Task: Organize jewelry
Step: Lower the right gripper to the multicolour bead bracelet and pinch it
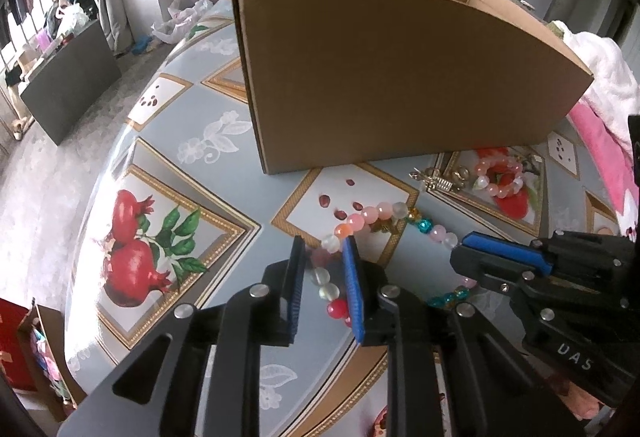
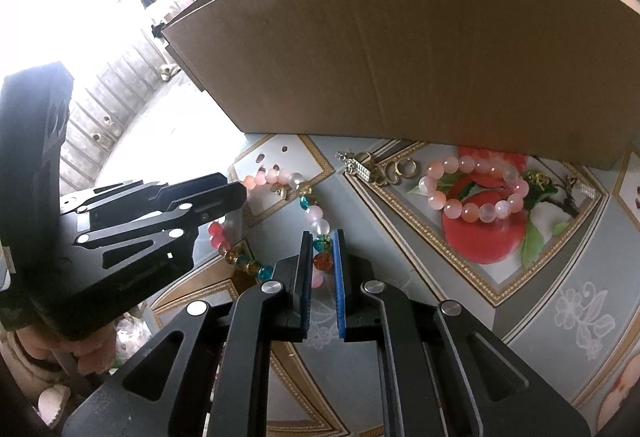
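- Gripping multicoloured glass-bead bracelet [image 2: 308, 215] with right gripper [image 2: 323, 249], lower centre of right view: narrow jaws pinching teal and orange beads.
- Straddling same strand with left gripper [image 1: 323, 257], lower centre of left view; jaws parted, pads seemingly clear of beads.
- Lying further right, untouched: pink bead bracelet [image 2: 476, 193] and small gold rings [image 2: 400, 169], just below brown cardboard box [image 2: 400, 49].
- Advising: keeping right pinch firm, lifting slowly over box wall, avoiding snagging.

white letters "UAS" on the black body of the right gripper [image 1: 472, 257]; no other text legible
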`<act>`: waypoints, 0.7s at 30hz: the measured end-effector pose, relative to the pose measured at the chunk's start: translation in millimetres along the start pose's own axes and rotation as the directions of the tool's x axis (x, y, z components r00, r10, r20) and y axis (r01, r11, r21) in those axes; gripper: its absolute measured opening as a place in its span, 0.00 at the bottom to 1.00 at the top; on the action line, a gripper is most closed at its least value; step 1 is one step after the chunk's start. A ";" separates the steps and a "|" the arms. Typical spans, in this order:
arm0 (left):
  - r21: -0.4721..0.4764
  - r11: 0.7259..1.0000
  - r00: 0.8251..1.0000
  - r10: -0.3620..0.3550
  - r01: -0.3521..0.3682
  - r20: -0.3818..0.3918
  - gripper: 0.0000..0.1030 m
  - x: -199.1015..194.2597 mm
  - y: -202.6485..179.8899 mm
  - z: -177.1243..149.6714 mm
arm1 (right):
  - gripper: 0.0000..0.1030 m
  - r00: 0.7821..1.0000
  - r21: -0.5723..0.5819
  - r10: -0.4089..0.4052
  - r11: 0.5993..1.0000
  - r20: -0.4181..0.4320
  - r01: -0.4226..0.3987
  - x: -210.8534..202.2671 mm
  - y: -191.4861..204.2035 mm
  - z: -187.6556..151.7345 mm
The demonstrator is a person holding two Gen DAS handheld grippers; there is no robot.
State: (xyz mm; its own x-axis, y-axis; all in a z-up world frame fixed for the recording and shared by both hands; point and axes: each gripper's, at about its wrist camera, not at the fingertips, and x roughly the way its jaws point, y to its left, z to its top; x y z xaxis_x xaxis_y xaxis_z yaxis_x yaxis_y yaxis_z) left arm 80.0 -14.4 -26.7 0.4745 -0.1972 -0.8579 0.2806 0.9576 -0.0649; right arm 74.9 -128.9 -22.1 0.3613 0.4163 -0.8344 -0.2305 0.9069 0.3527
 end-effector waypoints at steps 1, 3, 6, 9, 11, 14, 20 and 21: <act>0.010 1.000 1.000 0.008 -0.008 0.003 0.18 0.1 -1.6 -0.6 | 0.08 1.000 -0.003 -0.007 1.000 0.000 0.007 0.0 1.7 0.8; 0.028 0.999 1.000 0.029 -0.030 0.009 0.14 0.1 -2.8 -1.8 | 0.08 1.000 -0.010 -0.024 1.000 0.000 0.024 3.6 8.4 3.2; 0.028 0.999 0.999 0.030 -0.030 0.014 0.13 0.0 -2.3 -2.0 | 0.08 0.999 -0.027 -0.044 0.999 0.005 0.044 5.4 13.5 4.4; 0.027 0.999 0.999 0.031 -0.032 0.020 0.12 -0.3 -2.2 -2.3 | 0.08 0.998 -0.031 -0.053 0.998 0.014 0.053 6.4 14.5 5.5; 0.027 0.999 0.999 0.034 -0.035 0.025 0.10 -1.3 -1.9 -4.3 | 0.08 0.998 -0.032 -0.059 0.998 0.021 0.060 7.1 15.1 6.1; 0.013 1.000 0.999 0.019 -0.019 0.029 0.10 -2.3 0.0 -5.6 | 0.08 0.998 -0.038 -0.064 0.997 0.025 0.065 7.0 15.7 6.9; 0.016 1.000 0.999 0.018 -0.018 0.035 0.09 -5.8 0.2 -5.7 | 0.07 0.997 -0.023 -0.067 0.997 0.038 0.068 4.9 14.8 5.1; 0.018 1.000 0.999 0.017 -0.018 0.039 0.09 -7.6 -0.4 -5.6 | 0.07 0.997 -0.024 -0.066 0.997 0.042 0.067 1.8 12.2 2.7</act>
State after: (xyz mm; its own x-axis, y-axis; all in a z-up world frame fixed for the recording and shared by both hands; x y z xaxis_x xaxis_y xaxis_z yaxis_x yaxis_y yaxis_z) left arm 71.6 -12.1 -23.0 0.5113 -0.1891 -0.8383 0.2872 0.9570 -0.0407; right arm 75.2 -116.9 -18.2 0.4133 0.3580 -0.8373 -0.2273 0.9309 0.2859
